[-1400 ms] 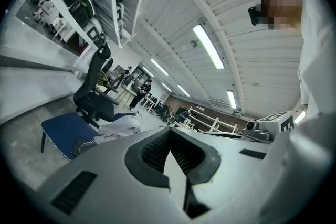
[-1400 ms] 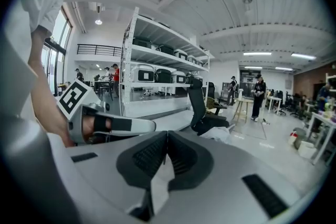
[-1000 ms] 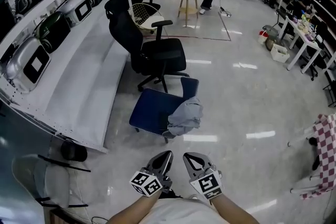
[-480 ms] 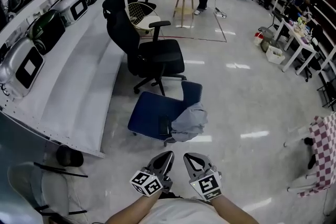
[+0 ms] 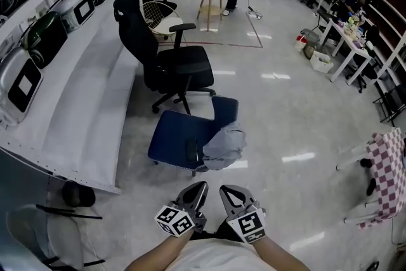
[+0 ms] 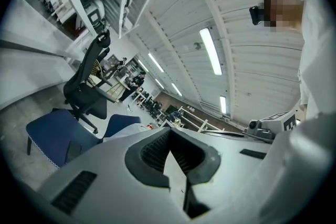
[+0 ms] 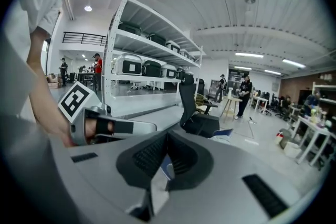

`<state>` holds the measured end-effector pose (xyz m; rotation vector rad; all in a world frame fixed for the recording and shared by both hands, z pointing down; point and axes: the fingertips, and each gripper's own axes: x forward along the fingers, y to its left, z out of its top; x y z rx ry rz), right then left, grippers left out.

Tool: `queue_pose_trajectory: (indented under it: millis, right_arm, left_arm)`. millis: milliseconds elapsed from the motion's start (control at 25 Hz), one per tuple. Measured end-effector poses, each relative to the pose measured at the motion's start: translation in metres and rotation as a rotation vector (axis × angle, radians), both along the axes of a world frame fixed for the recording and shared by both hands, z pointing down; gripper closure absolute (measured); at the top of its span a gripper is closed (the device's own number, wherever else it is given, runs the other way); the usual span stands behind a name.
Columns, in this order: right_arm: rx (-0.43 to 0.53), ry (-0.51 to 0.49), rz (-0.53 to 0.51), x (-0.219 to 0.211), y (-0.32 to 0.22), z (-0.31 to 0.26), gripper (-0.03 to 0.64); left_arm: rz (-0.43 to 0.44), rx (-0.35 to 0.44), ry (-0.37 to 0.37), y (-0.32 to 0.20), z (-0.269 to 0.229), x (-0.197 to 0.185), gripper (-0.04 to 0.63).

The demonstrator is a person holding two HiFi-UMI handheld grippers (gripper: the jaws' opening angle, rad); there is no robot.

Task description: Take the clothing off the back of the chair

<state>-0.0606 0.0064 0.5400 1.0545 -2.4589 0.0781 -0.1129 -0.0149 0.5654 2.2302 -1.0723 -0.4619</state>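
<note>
1. Head view: both tools are low in the frame, close to your body. L gripper (image 5: 197, 188) and R gripper (image 5: 228, 191) sit side by side, apart, tips pointing toward the blue chair (image 5: 181, 139).
2. Same view: the grey clothing (image 5: 223, 144) is bunched on that chair's backrest, at the end nearer you, and droops toward the seat. Neither tool touches it; bare floor lies between. There's a dark flat thing (image 5: 191, 150) on the seat, can't tell what.
3. Same view: a black office chair (image 5: 170, 66) is just past the blue one, w/ a white rack (image 5: 82, 98) along the left and a red-checked cloth (image 5: 388, 171) far right.
4. L gripper view: your jaws are pressed together, nothing between them. The blue chair is low left w/ a pale bit of the clothing at its backrest. The black chair is above it.
5. R gripper view: jaws together here too, empty. The black chair is dead ahead and the blue backrest and clothing peek out just right of it.
</note>
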Motion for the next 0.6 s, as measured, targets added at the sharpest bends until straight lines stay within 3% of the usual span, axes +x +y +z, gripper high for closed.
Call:
queue_pose_trajectory:
  millis: [240,600]
  right_arm:
    - [-0.01,-0.001,0.023,0.006,-0.001,0.001,0.6]
    - [0.004,-0.022,-0.002,0.001,-0.016,0.003,0.6]
  left_arm:
    - [0.016,-0.01,-0.003,-0.003,0.001,0.003,0.588]
    - [0.045,0.047,-0.028,-0.014,-0.008,0.011,0.588]
